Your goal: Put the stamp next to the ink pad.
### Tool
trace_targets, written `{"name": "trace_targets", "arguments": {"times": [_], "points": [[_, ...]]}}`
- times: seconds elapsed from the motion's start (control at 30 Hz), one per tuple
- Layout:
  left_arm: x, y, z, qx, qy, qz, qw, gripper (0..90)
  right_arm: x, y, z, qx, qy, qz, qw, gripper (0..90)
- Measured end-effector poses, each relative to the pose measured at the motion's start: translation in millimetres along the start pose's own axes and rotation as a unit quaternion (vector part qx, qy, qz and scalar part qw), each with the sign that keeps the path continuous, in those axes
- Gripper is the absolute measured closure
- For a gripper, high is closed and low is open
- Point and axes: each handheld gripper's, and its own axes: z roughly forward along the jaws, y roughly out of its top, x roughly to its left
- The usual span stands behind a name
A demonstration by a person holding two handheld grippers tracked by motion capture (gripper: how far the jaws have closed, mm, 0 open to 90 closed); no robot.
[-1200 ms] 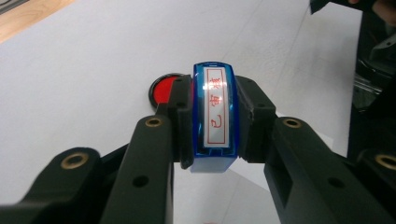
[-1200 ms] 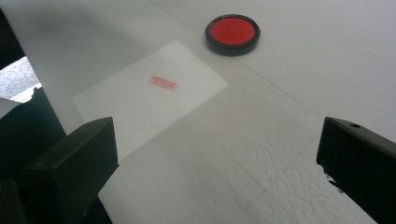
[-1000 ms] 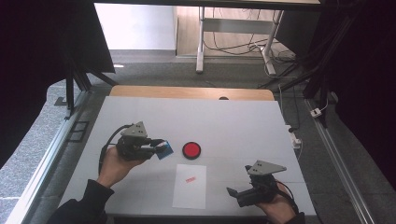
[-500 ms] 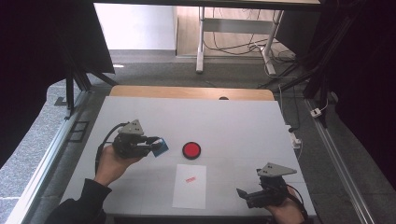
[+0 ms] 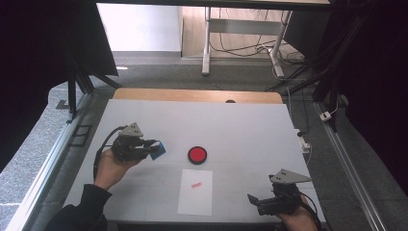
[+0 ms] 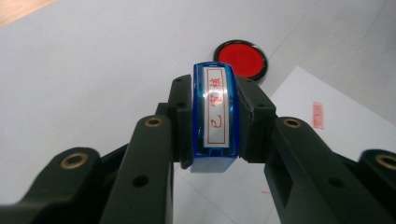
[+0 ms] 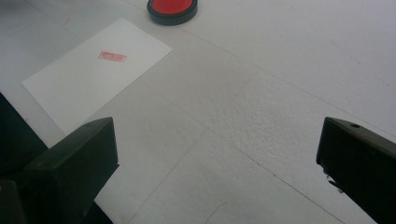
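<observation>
Beside the red ink pad [image 5: 197, 155], left tongs [image 5: 153, 148] clamp a blue stamp [image 6: 214, 119]; right tongs [image 7: 219, 154] gape wide near paper [image 5: 196, 191].

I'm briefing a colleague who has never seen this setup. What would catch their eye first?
Probably the blue stamp clamped in the left tongs, its red-lettered face turned up to the camera. Next, the round red ink pad mid-table, and just in front of it the white sheet bearing a small red imprint. The right tongs hang open and empty near the table's front right corner.

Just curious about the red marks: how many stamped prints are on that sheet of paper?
1: one red print on the upper half of the paper, which lies just in front of the round red ink pad.
</observation>
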Motion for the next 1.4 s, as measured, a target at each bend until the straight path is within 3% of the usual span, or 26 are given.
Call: {"name": "trace_targets", "arguments": {"times": [0.27,0.53,0.87,1.07,1.4], "points": [[17.7,-12.4,4.0,0.007,0.019,-0.039,0.999,70.1,0.6,0.0,0.7,0.0,0.0,-0.003,1.0,0.0],[24.7,-19.1,7.6,0.009,0.035,-0.055,0.9978,70.0,0.6,0.1,1.3,0.003,-0.001,-0.001,1.0,0.0],[28.6,-24.5,21.4,0.029,0.052,-0.052,0.9969,70.0,0.9,0.4,2.0,0.008,-0.001,-0.004,1.0,0.0],[27.0,-26.7,29.0,0.04,0.06,-0.037,0.9967,70.0,1.0,0.5,2.3,0.01,0.0,-0.006,0.9999,0.0],[23.3,-28.7,41.6,0.061,0.056,-0.025,0.9962,69.9,1.5,0.6,3.1,0.012,0.002,-0.009,0.9999,0.0]]}}
